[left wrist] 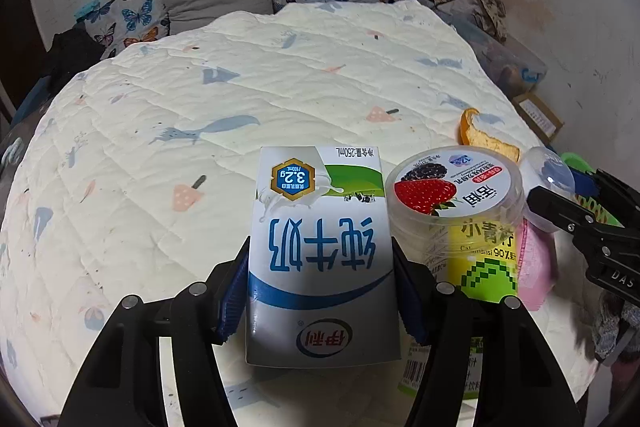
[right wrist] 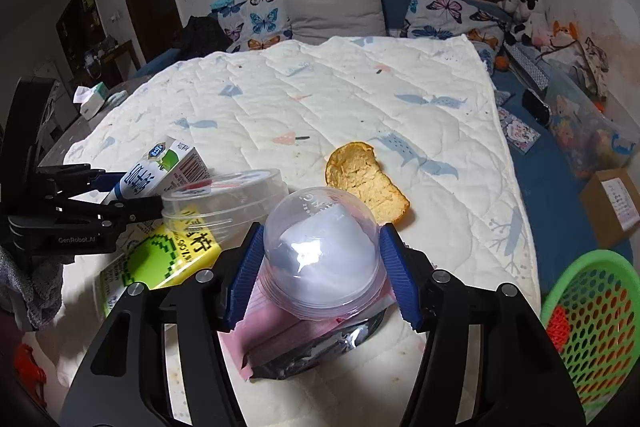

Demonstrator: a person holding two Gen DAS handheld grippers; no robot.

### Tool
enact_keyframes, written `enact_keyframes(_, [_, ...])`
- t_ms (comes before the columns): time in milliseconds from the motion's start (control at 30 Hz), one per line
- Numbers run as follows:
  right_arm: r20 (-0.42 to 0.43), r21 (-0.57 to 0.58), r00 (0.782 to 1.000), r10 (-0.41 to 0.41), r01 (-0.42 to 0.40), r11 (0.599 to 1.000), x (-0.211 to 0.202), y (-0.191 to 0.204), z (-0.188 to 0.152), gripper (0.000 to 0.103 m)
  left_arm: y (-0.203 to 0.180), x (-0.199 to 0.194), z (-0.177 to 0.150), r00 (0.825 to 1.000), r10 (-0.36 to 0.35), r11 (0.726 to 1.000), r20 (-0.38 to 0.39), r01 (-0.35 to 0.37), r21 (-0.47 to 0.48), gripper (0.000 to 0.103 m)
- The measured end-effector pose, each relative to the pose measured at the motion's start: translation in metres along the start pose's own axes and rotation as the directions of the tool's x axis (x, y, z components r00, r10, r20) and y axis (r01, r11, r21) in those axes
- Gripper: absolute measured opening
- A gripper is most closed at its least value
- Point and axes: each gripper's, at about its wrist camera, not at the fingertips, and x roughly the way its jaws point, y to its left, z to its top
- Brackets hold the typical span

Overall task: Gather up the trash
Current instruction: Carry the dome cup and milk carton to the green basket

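Two close, downward-tilted views, shared bed (left wrist: pixel 280 75)

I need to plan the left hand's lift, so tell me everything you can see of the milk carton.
The milk carton is a small rectangular paperboard box, white with blue Chinese lettering, a blue swoosh, a green patch and a hexagonal badge; a barcode shows on one side. It looks intact and sits between the blue pads of the left gripper, which press on its two sides. It lies above the quilt, right beside the clear fruit-lidded tub.

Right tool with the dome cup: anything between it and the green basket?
Nothing visible. The right tool brackets the clear dome cup; the green basket sits off the bed's right edge, with only bare quilt between.
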Motion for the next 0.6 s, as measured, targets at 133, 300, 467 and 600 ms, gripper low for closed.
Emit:
enact_keyframes(133, [0.023, 0.013, 1.000, 0.006, -0.006, 1.000, -0.011, 0.000, 0.000, 0.059, 0.006, -0.014, -0.001, 1.000, 0.003, 1.000, 0.030, -0.003, -0.028, 0.060])
enact_keyframes(300, [0.063, 0.043, 0.998, 0.025, -0.028, 0.999, -0.032, -0.001, -0.001, 0.059, 0.011, -0.039, -0.002, 0.997, 0.002, 0.999, 0.083, 0.003, -0.053, 0.060])
enact_keyframes(467, [0.105, 0.056, 0.994, 0.018, -0.024, 0.998, -0.057, -0.001, -0.007, 0.059, 0.001, -0.065, -0.002, 0.991, -0.013, 0.999, 0.133, 0.017, -0.032, 0.060])
enact_keyframes(600, [0.126, 0.078, 0.992, -0.006, -0.004, 0.997, -0.076, -0.008, -0.017, 0.059, -0.018, -0.082, -0.001, 0.985, -0.043, 0.999, 0.165, 0.043, 0.004, 0.060])
